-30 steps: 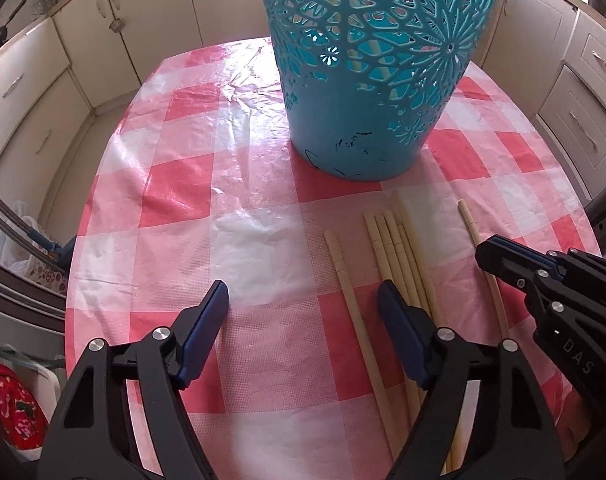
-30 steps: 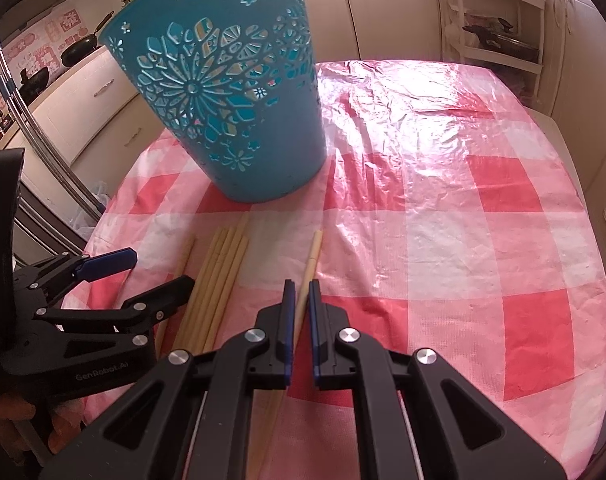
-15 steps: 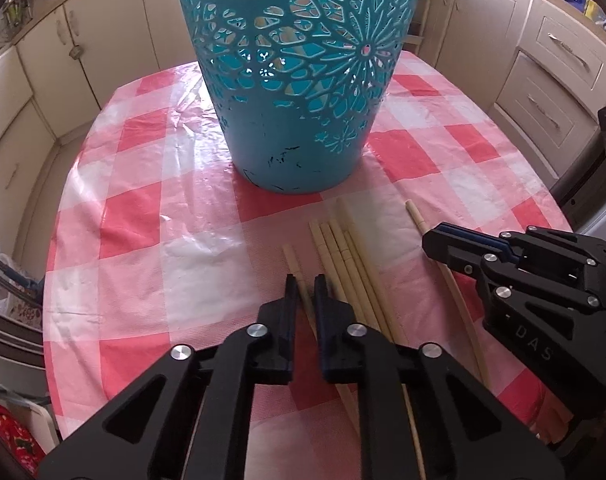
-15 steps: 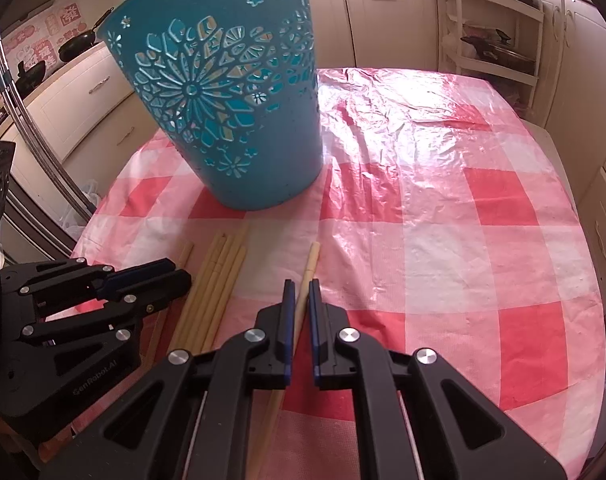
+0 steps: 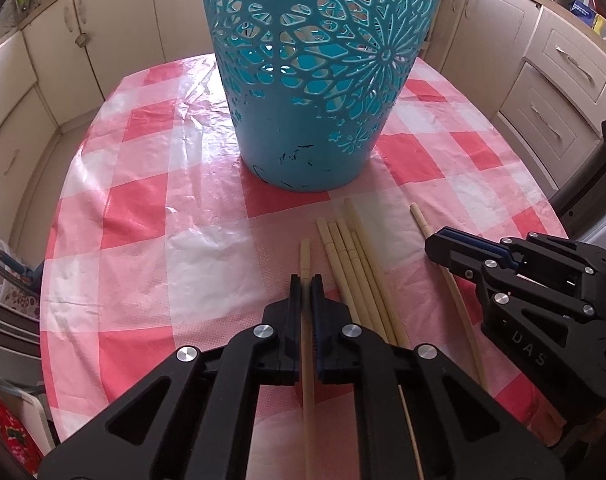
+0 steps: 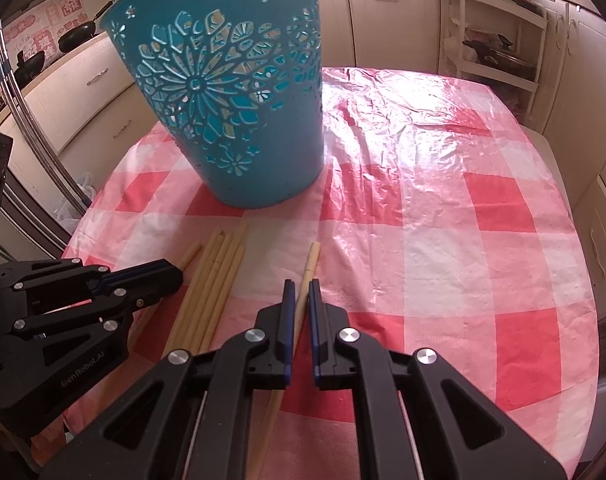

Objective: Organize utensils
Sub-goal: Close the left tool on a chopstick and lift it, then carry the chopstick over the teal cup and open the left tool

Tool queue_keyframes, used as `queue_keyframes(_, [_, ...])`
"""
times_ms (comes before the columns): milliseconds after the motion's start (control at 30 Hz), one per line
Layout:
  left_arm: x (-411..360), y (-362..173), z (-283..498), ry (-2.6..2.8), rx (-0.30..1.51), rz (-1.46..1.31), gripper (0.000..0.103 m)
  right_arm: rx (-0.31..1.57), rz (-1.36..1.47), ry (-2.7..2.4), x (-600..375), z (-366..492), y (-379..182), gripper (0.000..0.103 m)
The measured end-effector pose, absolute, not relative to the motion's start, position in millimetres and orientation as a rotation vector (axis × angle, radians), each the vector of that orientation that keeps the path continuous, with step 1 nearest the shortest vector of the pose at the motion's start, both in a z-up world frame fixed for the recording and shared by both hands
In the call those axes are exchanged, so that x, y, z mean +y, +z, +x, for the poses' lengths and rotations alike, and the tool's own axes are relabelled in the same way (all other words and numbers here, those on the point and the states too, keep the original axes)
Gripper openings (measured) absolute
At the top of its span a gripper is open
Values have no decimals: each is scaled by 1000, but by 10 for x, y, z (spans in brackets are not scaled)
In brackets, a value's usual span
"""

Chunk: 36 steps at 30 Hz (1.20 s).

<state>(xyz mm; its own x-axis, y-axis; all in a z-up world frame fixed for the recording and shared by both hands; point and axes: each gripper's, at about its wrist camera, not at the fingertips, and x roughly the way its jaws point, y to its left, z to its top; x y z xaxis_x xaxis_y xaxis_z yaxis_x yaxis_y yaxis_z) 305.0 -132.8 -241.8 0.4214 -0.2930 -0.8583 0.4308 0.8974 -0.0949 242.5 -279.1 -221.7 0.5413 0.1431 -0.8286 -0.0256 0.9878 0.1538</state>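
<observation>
Pinching a single chopstick each, both tools sit low over the counter [image 6: 443, 208] with its red-and-white checked cover. The left tool [image 5: 306, 280] has narrowed to a tight grip on the leftmost chopstick [image 5: 305, 252], whose tip pokes out toward 12 o'clock past the pads. The right tool [image 6: 299, 283] is likewise clamped on the rightmost chopstick [image 6: 311, 258], which lies apart from the rest. Between the two, a bundle of chopsticks [image 6: 217, 280] lies side by side on the cover. A teal cut-out basket [image 5: 315, 80] stands upright at 12 o'clock, just beyond the chopstick tips. Cream cabinets [image 5: 559, 80] ring the counter.
</observation>
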Motion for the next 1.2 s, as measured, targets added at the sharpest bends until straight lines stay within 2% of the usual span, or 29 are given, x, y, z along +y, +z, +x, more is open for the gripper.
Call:
queue_keyframes(300, [-1326, -2414, 3044, -435, 1032, 170, 5, 990, 127, 109, -2801, 2421, -2226, 7])
queue_keyframes(533, [-948, -2252, 3099, -393, 1001, 35, 5, 990, 148, 118, -2844, 2414, -2225, 7])
queue_keyframes(933, [-223, -1334, 2786, -393, 755, -221, 5, 976, 179, 129, -2886, 2407, -2239, 7])
queue_keyframes(1200, [-202, -734, 2616, -443, 605, -272, 5, 967, 177, 131, -2881, 2395, -2244, 7])
